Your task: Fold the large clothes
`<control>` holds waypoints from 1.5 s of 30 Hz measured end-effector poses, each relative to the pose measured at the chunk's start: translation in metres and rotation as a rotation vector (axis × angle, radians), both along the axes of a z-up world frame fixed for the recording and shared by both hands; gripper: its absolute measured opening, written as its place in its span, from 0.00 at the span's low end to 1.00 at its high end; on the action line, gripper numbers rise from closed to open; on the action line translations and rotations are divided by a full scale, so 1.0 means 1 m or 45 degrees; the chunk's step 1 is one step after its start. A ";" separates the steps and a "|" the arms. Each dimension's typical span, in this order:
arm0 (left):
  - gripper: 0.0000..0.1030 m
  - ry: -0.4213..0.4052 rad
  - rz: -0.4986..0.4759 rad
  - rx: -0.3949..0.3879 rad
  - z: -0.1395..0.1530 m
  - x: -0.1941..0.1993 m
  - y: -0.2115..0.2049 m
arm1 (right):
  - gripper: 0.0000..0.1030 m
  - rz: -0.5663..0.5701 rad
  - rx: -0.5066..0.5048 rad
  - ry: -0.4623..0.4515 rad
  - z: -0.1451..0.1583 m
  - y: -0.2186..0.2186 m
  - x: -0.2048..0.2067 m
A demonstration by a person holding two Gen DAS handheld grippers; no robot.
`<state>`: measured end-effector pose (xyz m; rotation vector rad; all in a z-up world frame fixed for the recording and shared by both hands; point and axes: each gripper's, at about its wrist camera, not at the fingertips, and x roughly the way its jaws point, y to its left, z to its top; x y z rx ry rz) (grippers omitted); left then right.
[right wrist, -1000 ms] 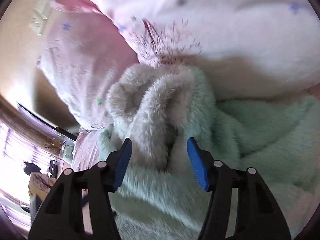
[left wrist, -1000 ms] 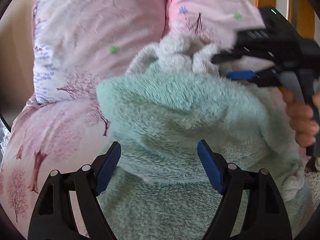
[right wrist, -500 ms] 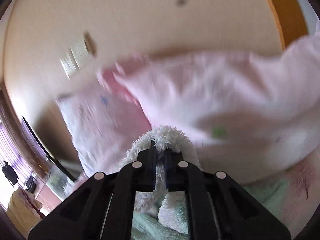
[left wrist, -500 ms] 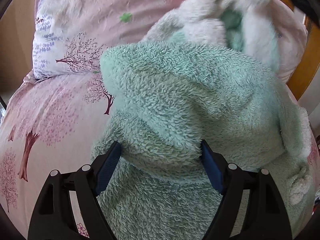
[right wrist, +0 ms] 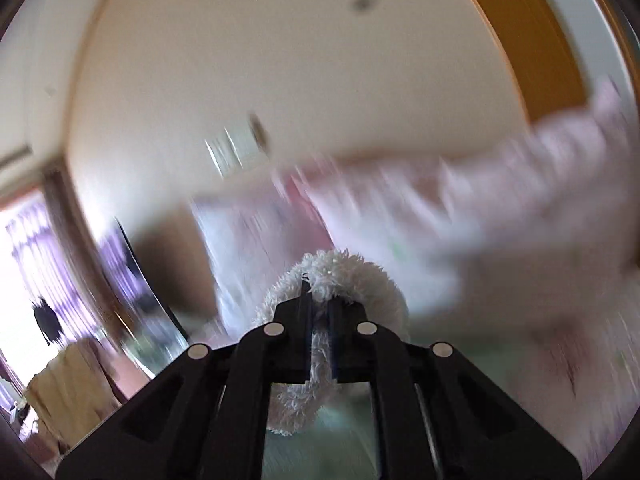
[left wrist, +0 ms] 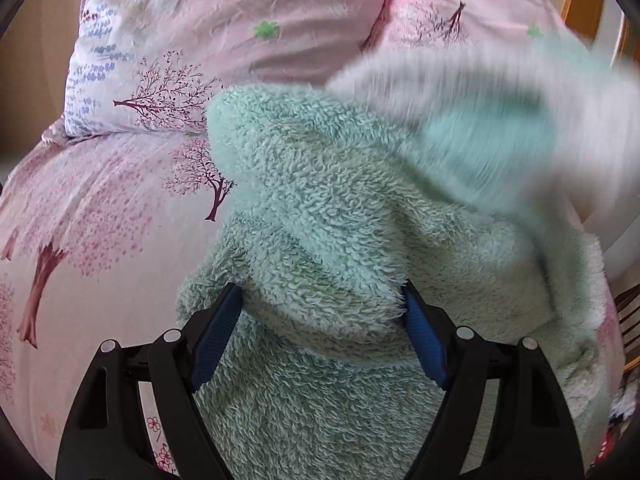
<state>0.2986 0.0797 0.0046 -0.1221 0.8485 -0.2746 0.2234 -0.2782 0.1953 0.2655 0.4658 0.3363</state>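
**Fleece garment gathered, one edge lifted for the fold**

The mint-green fluffy fleece garment (left wrist: pixel 340 208) lies heaped on the pink tree-print bed sheet (left wrist: pixel 100 220), just in front of two pink printed pillows (left wrist: pixel 240 20) that stand against the wall. Its bulk runs from the near edge of the left wrist view up and to the right, toward the pillows, so its long axis seems to lie roughly along that diagonal. Which end is collar and which is hem I cannot tell, as the cloth is bunched.

The white fluffy trim (right wrist: pixel 340 276) of the garment is pinched in the right hand-held gripper (right wrist: pixel 320 320), whose jaws are closed tight on it. In the left wrist view that raised part shows only as a blurred flap at upper right. The left hand-held gripper (left wrist: pixel 320 328) has its jaws wide, with a thick ridge of fleece between the blue pads (left wrist: pixel 218 328). The pile touches both pads, but whether they press on it I cannot tell.

The step in hand looks like opening out or turning over one edge. The next move probably calls for carrying the lifted trim across while the near fold is kept from sliding.
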 end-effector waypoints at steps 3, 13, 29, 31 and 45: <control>0.77 -0.023 -0.005 -0.068 0.008 -0.007 0.011 | 0.13 -0.105 -0.164 0.280 -0.060 -0.004 0.003; 0.87 -0.194 -0.022 -0.011 0.052 -0.045 0.009 | 0.58 -0.072 -0.259 0.132 -0.035 0.067 -0.012; 0.89 -0.242 0.064 -0.082 0.059 -0.066 0.047 | 0.43 0.172 0.317 0.769 -0.138 0.139 0.092; 0.89 -0.237 0.077 -0.074 0.059 -0.069 0.051 | 0.43 0.057 0.443 0.859 -0.162 0.132 0.112; 0.89 -0.202 0.085 -0.093 0.050 -0.070 0.064 | 0.12 -0.397 0.667 0.779 -0.181 0.091 0.132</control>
